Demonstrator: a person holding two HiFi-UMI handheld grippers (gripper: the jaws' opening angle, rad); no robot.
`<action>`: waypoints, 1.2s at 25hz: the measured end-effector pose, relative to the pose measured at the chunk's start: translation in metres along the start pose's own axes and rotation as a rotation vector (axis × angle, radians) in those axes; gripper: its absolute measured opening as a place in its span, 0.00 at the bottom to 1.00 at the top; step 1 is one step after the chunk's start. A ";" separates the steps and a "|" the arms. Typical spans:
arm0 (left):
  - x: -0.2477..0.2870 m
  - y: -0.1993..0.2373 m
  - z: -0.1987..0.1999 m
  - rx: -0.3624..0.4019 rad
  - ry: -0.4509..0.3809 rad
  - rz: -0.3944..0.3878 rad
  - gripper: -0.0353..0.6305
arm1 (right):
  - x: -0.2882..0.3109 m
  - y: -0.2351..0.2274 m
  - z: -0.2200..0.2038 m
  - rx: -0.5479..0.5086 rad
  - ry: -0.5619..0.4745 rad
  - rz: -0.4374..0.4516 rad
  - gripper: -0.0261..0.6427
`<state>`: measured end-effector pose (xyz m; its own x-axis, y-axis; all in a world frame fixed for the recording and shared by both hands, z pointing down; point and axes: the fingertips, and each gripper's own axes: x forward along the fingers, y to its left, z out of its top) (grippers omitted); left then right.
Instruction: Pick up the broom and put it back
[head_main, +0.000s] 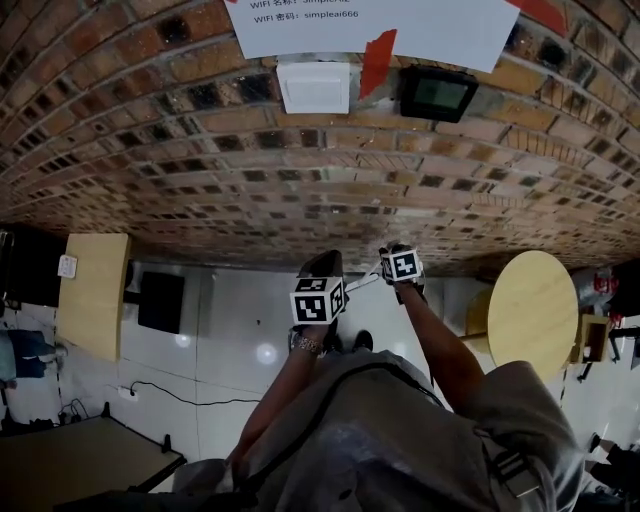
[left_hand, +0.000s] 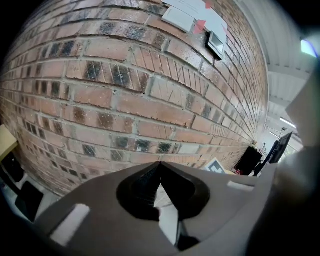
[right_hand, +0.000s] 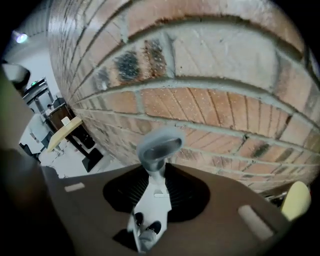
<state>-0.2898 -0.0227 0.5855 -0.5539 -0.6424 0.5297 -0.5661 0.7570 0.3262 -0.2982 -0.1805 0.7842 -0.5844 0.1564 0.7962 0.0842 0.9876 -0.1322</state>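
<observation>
Broom (right_hand: 159, 192) gripped near its top end: pale shaft pinched between the pads of the right claw (right_hand: 158, 167), grey hanging loop (right_hand: 160, 134) poking past the tips toward the brick wall (head_main: 250, 180) and close to it. Rest of the shaft and the bristle head out of view. Probably light and stiff, a long hollow pole with a smooth, slippery skin; likely to swivel in the pads and to swing pendulum-fashion, given a head hanging far beneath the grip. Best taken on the straight shaft just under the loop, never on the thin rounded loop itself; worth adding a second hold lower down for steadiness. Left claw (left_hand: 160, 164) closed tip to tip, aimed at the brick wall, with only a pale sliver behind the tips and nothing nameable in it. High on the brick wall: a paper notice (head_main: 370, 25), with a white box (head_main: 313, 87) and a dark panel (head_main: 437, 93) just under it.
</observation>
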 end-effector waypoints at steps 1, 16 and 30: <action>0.002 -0.004 0.001 0.005 -0.001 -0.006 0.03 | -0.013 0.005 -0.005 -0.010 -0.018 0.006 0.18; 0.015 -0.055 0.007 0.098 -0.046 -0.096 0.02 | -0.174 0.059 0.043 -0.001 -0.345 0.079 0.18; 0.015 -0.058 0.006 0.099 -0.036 -0.086 0.02 | -0.173 0.059 0.027 -0.039 -0.303 0.060 0.18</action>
<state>-0.2692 -0.0772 0.5699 -0.5212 -0.7096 0.4741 -0.6689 0.6847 0.2894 -0.2138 -0.1499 0.6232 -0.7911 0.2105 0.5743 0.1535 0.9772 -0.1467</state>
